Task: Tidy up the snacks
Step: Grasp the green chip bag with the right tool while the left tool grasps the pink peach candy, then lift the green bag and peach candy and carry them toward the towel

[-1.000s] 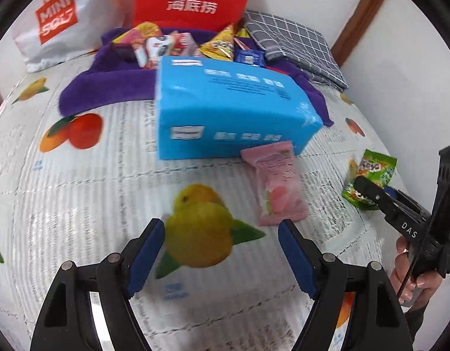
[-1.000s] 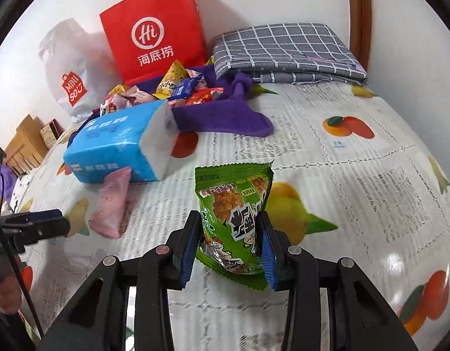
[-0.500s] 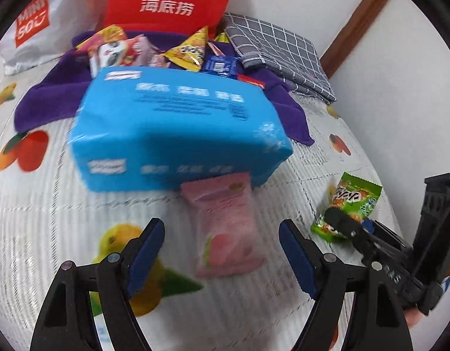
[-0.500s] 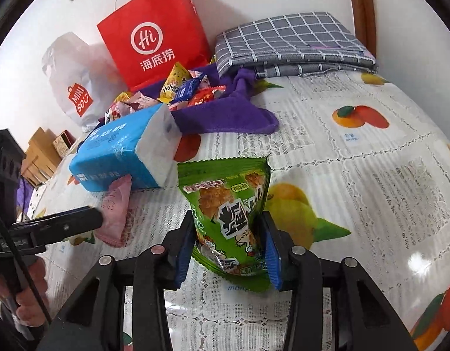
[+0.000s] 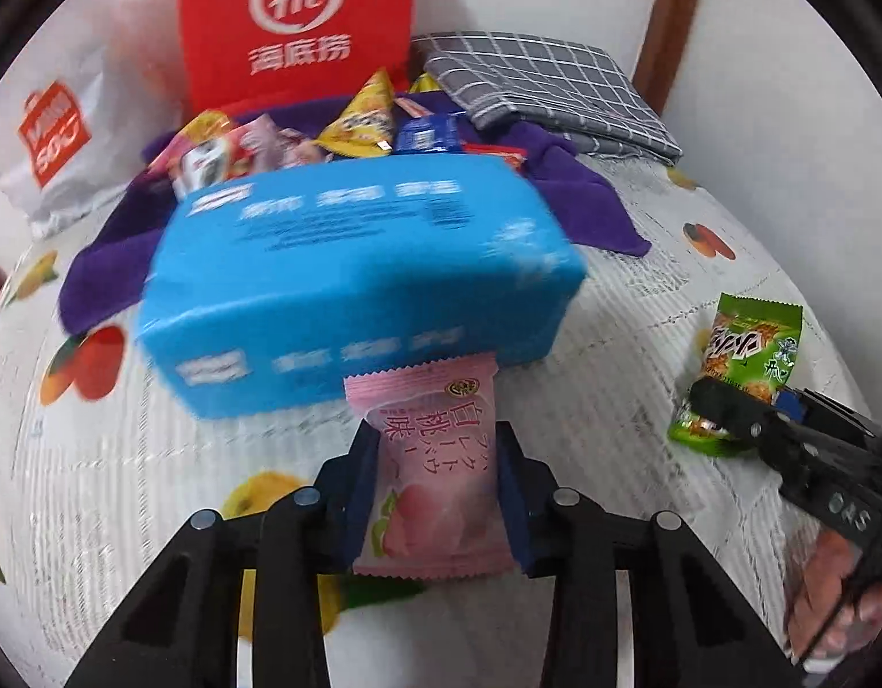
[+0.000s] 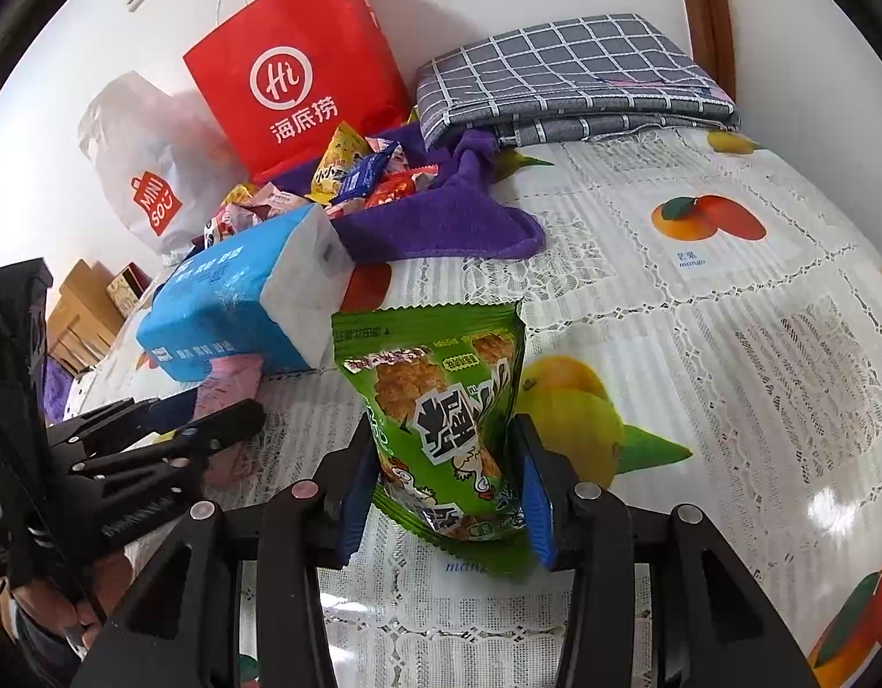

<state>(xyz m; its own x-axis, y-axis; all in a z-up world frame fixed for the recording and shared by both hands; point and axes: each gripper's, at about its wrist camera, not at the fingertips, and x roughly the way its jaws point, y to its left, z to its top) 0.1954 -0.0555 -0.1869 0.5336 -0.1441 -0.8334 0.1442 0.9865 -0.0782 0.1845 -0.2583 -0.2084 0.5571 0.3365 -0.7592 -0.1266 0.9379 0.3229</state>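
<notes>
A pink peach-print snack packet (image 5: 435, 493) sits between the blue pads of my left gripper (image 5: 435, 436), which is shut on its sides. Its top edge touches the front of a blue tissue pack (image 5: 355, 286). In the right wrist view the same pink packet (image 6: 229, 378) lies at the tissue pack's (image 6: 240, 298) near corner, with the left gripper (image 6: 200, 418) on it. My right gripper (image 6: 444, 447) is shut on an upright green snack packet (image 6: 441, 401). In the left wrist view, at the right, that green packet (image 5: 745, 344) is held in the right gripper (image 5: 722, 407).
A purple towel (image 5: 578, 206) behind the tissue pack carries several loose snack packets (image 5: 361, 120). Against the wall stand a red paper bag (image 5: 295, 23) and a white shopping bag (image 5: 51, 132). A folded grey checked cloth (image 5: 544, 80) lies at the back right. A fruit-print tablecloth (image 6: 728, 344) covers the surface.
My left gripper moved forward to the pink packet and its jaws went from wide open to shut on it. The right gripper stayed in place with the green packet, tilting slightly.
</notes>
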